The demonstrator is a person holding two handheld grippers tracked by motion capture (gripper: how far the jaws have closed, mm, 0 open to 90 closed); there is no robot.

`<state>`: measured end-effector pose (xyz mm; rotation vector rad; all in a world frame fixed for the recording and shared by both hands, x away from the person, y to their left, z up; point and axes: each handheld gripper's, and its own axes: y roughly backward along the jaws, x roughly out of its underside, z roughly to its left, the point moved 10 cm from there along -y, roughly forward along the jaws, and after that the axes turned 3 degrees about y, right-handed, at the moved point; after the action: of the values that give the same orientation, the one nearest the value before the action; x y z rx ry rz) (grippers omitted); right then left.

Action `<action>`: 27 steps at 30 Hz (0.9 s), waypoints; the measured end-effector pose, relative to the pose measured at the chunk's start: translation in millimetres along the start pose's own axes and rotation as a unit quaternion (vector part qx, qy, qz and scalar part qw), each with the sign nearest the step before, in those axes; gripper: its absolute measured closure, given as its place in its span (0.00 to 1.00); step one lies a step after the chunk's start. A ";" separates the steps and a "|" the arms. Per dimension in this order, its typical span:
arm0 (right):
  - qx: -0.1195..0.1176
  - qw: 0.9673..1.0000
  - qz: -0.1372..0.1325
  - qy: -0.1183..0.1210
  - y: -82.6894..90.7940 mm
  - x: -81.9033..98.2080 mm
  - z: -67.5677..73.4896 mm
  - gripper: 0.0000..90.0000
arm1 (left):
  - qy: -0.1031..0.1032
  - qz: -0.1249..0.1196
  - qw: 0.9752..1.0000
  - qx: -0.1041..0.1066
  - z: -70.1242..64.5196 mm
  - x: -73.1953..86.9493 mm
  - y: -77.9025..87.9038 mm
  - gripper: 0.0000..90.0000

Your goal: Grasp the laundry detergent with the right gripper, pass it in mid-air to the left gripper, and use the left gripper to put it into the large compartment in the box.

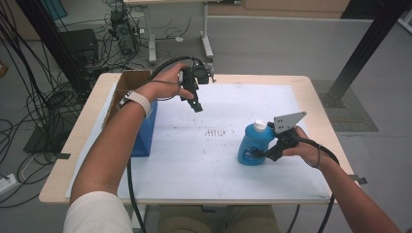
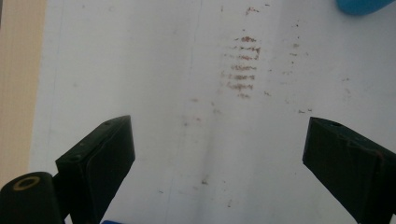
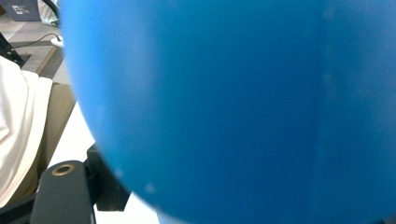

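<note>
Your right claw (image 1: pixel 262 154) sits low at the right of the high view, level with the belly of the blue bottle (image 1: pixel 252 145). Its jaws stand on either side of that belly, at a middling gap. In the right gripper view the bottle's blue wall (image 3: pixel 224 107) sits so close that you cannot tell whether the pads press on it, so the grip is not settled. The bottle stands upright on the white sheet (image 1: pixel 214 160), right of the frame's centre, with its white cap (image 1: pixel 260 125) up. The grey three-cornered plate (image 1: pixel 288 120) on that claw rises just beside the cap.

Farther up, the rows of brownish smudges (image 1: pixel 216 132) mark the sheet near its middle; you see them again in the upper half of the left gripper view (image 2: pixel 242 65).

Your left claw (image 1: pixel 196 105) hangs above the sheet in the upper middle of the high view, well apart from the bottle. Its 2 jaws are wide apart with nothing between them, only the bare sheet below. At the left of the surface (image 1: pixel 73 145) stands a blue box (image 1: pixel 145 131), and behind it, toward the upper left, an open cardboard box (image 1: pixel 128 82).
</note>
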<state>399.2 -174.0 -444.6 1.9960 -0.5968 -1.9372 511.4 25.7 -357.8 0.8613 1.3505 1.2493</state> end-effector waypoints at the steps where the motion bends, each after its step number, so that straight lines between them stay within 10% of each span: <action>1: 0.000 1.000 0.000 0.000 0.0 0.0 0.0 0.26 | 0.000 0.000 1.000 0.000 0.0 0.0 0.0 0.11; 27: -0.010 1.000 -0.004 0.012 -4.9 0.1 1.4 0.40 | 0.005 -0.001 1.000 0.001 0.6 1.7 -1.3 0.11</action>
<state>398.2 -169.7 -447.1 2.0094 -0.5629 -1.9132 511.8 27.2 -359.3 0.8555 1.3600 1.2517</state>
